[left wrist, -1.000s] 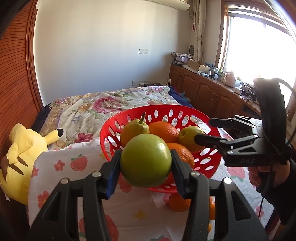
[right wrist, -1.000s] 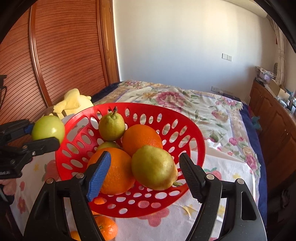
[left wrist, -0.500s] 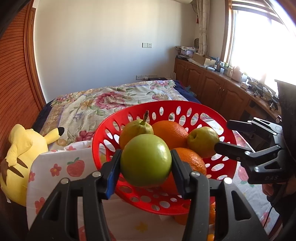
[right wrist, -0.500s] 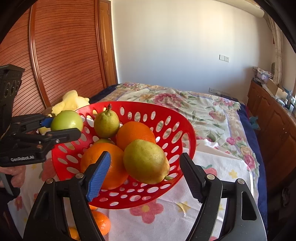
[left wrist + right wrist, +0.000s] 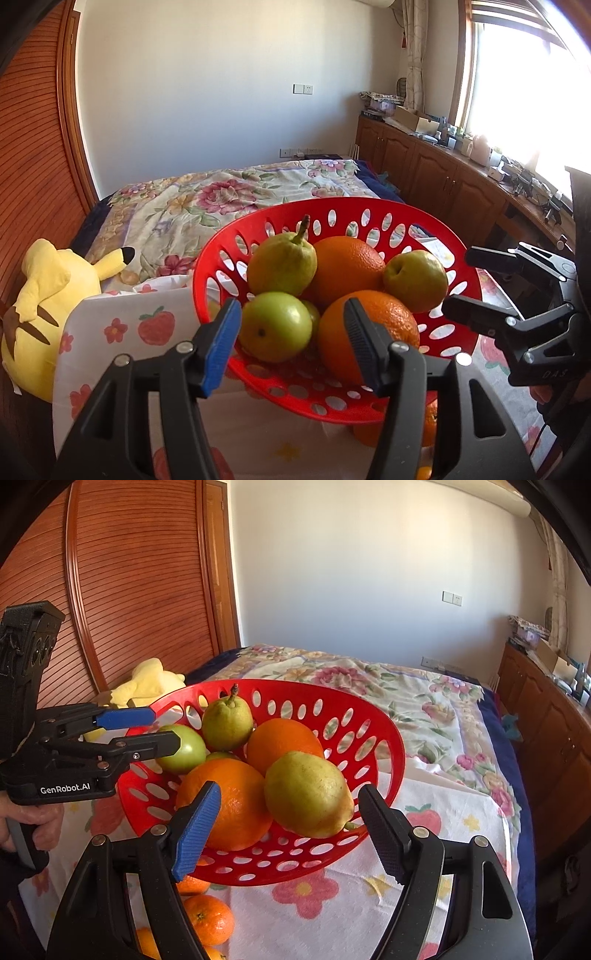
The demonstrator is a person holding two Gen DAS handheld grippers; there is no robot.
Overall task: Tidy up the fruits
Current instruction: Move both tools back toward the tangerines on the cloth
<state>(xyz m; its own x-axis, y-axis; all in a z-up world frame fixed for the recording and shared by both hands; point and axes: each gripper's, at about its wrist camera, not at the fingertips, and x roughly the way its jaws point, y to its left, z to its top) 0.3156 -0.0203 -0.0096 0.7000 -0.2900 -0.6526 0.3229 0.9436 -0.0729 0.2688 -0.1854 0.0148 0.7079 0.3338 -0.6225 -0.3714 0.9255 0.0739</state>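
Observation:
A red perforated basket (image 5: 458, 254) (image 5: 380, 734) holds two oranges, two pears and a green apple (image 5: 275, 326) (image 5: 184, 747). My left gripper (image 5: 291, 345) is open at the basket's near rim; the apple lies in the basket just beyond its fingers, free of them. It also shows in the right wrist view (image 5: 155, 729) beside the apple. My right gripper (image 5: 288, 830) is open and empty in front of the basket; it shows at the right of the left wrist view (image 5: 476, 284).
Several small oranges (image 5: 208, 919) lie on the strawberry-print cloth (image 5: 436, 812) under the basket's front edge. A yellow plush toy (image 5: 48, 295) sits at the left. A floral bed lies behind, wooden cabinets (image 5: 443, 177) to the right.
My left gripper carried the green apple over the basket's rim, opened and let it go; the apple now rests in the basket. The right gripper stayed open.

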